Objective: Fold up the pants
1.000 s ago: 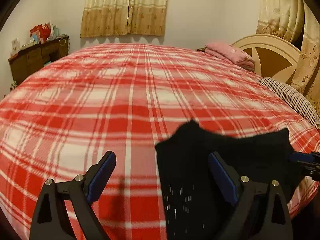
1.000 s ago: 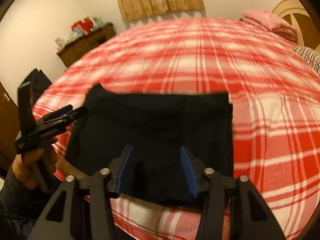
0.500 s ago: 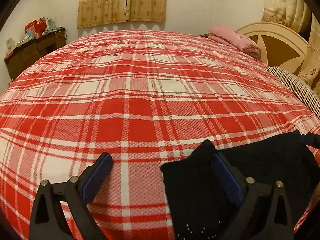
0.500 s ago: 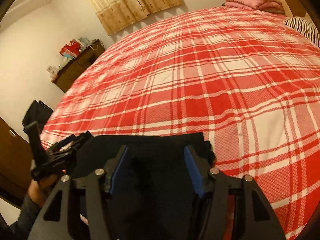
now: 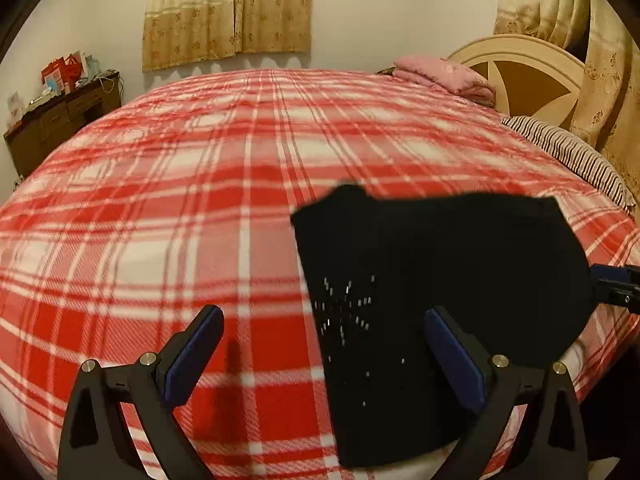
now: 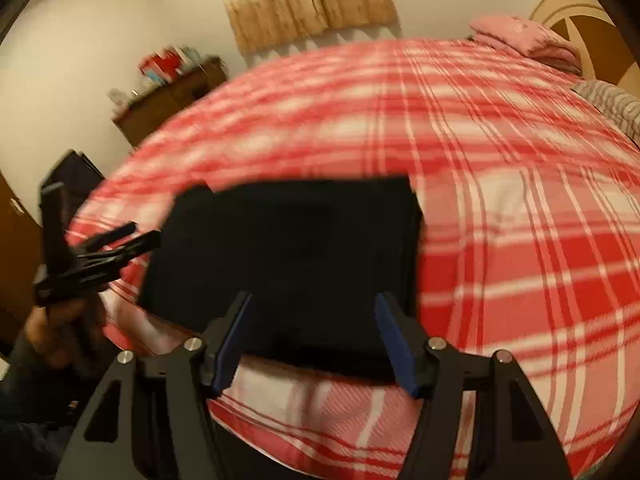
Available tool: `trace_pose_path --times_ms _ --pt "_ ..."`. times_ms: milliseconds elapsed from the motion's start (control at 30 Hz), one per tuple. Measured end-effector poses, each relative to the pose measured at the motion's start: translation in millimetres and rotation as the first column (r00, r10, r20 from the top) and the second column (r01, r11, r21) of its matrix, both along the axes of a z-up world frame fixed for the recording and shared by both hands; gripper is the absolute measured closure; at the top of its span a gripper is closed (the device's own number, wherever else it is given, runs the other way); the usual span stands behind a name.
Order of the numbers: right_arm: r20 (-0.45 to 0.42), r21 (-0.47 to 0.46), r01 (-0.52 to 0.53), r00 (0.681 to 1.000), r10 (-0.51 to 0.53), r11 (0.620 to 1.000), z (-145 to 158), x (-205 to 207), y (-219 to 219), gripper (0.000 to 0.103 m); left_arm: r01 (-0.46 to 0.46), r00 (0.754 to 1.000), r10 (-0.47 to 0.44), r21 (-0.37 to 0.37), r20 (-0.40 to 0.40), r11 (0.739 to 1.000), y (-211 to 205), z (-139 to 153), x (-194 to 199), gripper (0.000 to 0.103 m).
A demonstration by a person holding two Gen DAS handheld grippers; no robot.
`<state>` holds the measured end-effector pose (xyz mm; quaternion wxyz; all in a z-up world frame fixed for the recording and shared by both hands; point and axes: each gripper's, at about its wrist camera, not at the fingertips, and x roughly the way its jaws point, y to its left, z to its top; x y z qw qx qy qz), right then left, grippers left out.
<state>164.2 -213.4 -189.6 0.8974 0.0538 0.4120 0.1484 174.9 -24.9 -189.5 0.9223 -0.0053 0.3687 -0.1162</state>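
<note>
While both grippers' fingers [image 5: 192, 344] [image 6: 394, 346] gape empty, folded black pants [image 6: 288, 256] lie on the plaid bed [image 5: 200, 184].

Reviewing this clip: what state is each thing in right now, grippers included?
Black pants: folded into a flat rectangle, lying on the bed near its edge.
Left gripper: open, holding nothing.
Right gripper: open, over the pants' near edge, gripping nothing.
Red-and-white plaid bedspread: spread flat.
Pink folded bedding: stacked by the headboard.
Beige curtains: drawn shut.
</note>
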Motion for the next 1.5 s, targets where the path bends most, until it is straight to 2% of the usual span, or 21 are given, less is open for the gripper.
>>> trace_pose_path --times_ms 100,267,367,500,667,800,1000,1133,1267,1433,1500 --pt "-0.019 -0.012 0.007 1.0 -0.008 1.0 -8.1 1.5 -2.1 0.037 -0.018 0.999 0.017 -0.046 -0.027 0.999 3.1 -8.5 3.8 0.002" --pt "-0.017 0.006 0.007 1.0 -0.007 1.0 -10.6 -2.3 -6.2 0.036 -0.017 1.0 0.016 -0.052 -0.022 0.999 3.1 -8.8 2.1 0.002" --pt "0.01 -0.005 -0.006 1.0 0.006 1.0 -10.5 -7.7 -3.0 0.032 -0.018 1.0 0.016 -0.064 -0.024 0.998 5.6 -8.2 2.3 0.002" --pt "0.025 0.079 0.006 1.0 -0.008 0.997 -1.4 -9.1 -11.5 0.032 -0.013 1.0 0.011 -0.072 -0.023 0.997 7.3 -8.2 2.8 0.002" --pt "0.037 0.124 0.092 0.995 -0.097 0.988 3.5 -6.2 -33.5 0.031 -0.025 1.0 0.025 -0.048 -0.001 0.999 9.1 -0.4 7.0 0.002" --pt "0.018 0.104 0.161 0.986 -0.164 0.982 3.0 4.8 -43.6 0.031 -0.028 1.0 0.029 -0.046 0.006 0.999 8.8 4.3 15.5 0.002" --pt "0.007 0.133 0.136 0.99 -0.138 0.982 -0.3 24.0 -43.4 0.031 -0.015 0.999 0.012 -0.096 -0.039 0.995 10.3 -8.3 27.1 0.002" --pt "-0.041 0.125 0.149 0.989 -0.144 0.981 -14.0 37.1 -46.2 0.033 0.009 1.0 -0.012 -0.109 -0.026 0.994 13.4 -10.7 27.7 0.001" --pt "-0.045 0.133 0.139 0.99 -0.134 0.981 -15.6 34.5 -50.9 0.038 0.015 1.0 -0.017 -0.103 -0.02 0.995 12.3 -12.1 28.6 0.001" --pt "-0.05 0.141 0.128 0.991 -0.122 0.982 -16.2 34.8 -49.3 0.038 0.011 1.0 -0.012 -0.099 -0.009 0.995 8.9 -10.0 29.4 0.001" --pt "-0.062 0.183 0.09 0.995 -0.08 0.979 -18.1 37.4 -44.2 0.038 0.018 1.0 -0.018 -0.108 0.001 0.994 9.3 -9.8 29.0 0.001"
